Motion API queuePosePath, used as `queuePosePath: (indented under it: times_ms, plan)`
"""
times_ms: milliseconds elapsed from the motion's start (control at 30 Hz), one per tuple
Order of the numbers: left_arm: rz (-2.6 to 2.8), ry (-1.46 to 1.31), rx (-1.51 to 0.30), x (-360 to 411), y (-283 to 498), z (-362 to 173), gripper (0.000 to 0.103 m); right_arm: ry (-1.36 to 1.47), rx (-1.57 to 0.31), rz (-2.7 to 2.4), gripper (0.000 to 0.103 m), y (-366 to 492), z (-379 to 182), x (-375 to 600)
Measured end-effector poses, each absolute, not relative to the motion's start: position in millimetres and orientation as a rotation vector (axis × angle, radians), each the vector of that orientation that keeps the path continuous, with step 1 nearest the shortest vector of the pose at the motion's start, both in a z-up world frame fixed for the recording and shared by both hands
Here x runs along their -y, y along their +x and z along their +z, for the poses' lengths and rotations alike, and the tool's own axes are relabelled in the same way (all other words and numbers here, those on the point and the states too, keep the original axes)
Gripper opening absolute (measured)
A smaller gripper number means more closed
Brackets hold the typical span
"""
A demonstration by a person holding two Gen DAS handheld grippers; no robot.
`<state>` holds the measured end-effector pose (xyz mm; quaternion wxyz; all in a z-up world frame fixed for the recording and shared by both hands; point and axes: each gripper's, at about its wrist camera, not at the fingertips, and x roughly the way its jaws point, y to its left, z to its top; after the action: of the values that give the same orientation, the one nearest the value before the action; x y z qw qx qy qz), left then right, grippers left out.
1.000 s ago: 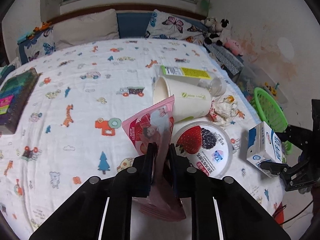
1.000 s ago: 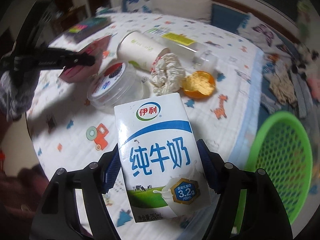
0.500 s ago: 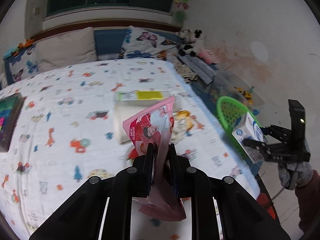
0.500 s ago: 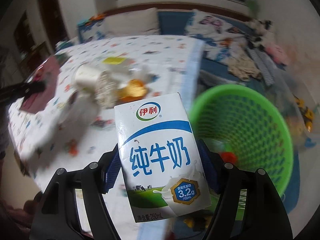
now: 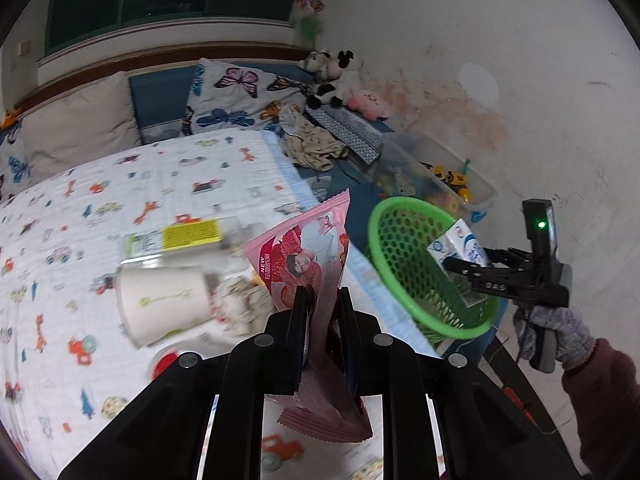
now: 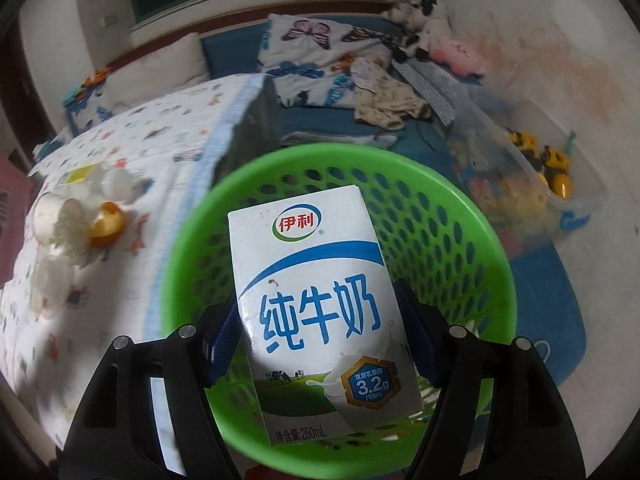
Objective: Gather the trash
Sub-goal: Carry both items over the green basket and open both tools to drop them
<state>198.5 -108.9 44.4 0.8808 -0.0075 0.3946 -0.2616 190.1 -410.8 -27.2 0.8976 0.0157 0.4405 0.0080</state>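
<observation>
My left gripper (image 5: 323, 300) is shut on a pink snack wrapper (image 5: 308, 256) and holds it above the bed's right side. My right gripper (image 6: 320, 320) is shut on a white and blue milk carton (image 6: 320, 300) and holds it over the green mesh basket (image 6: 460, 216). The left wrist view shows the basket (image 5: 384, 216) beside the bed, with the right gripper (image 5: 464, 270) and carton (image 5: 460, 242) above its far rim. A paper cup (image 5: 164, 300), a crumpled tissue (image 5: 240, 304) and a bottle with a yellow label (image 5: 188, 234) lie on the bed.
An orange lid (image 6: 106, 224) lies by the tissue. A clear bin of toys (image 5: 440, 180) stands past the basket by the wall. Pillows (image 5: 236, 96), clothes (image 5: 312, 144) and plush toys (image 5: 336, 76) are at the bed's head.
Both grippers have swung right, away from the trash on the bed. The milk carton has moved from beside the basket to over its opening. The wrapper has come nearer the basket.
</observation>
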Motion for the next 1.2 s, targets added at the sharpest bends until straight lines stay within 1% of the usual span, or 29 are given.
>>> queuePosePath:
  times_ms: [367, 467, 533, 1000, 1200]
  plan:
    - [-0.61, 0.031, -0.84, 162, 209, 41, 0.016, 0.092, -0.921, 0.009, 0.073, 217, -43, 418]
    - [-0.624, 0.039, -0.848, 173, 211, 39, 0.016, 0.112, -0.919, 0.009, 0.08, 218, -44, 422]
    - [-0.635, 0.045, -0.856, 181, 214, 38, 0.016, 0.11, -0.907, -0.003, 0.081, 215, -41, 424]
    - [-0.761, 0.082, -0.911, 259, 226, 20, 0.016, 0.139, -0.802, -0.016, 0.081, 151, -6, 445]
    - [-0.788, 0.079, -0.945, 284, 233, 9, 0.017, 0.148, -0.771, -0.022, 0.081, 129, 0, 449]
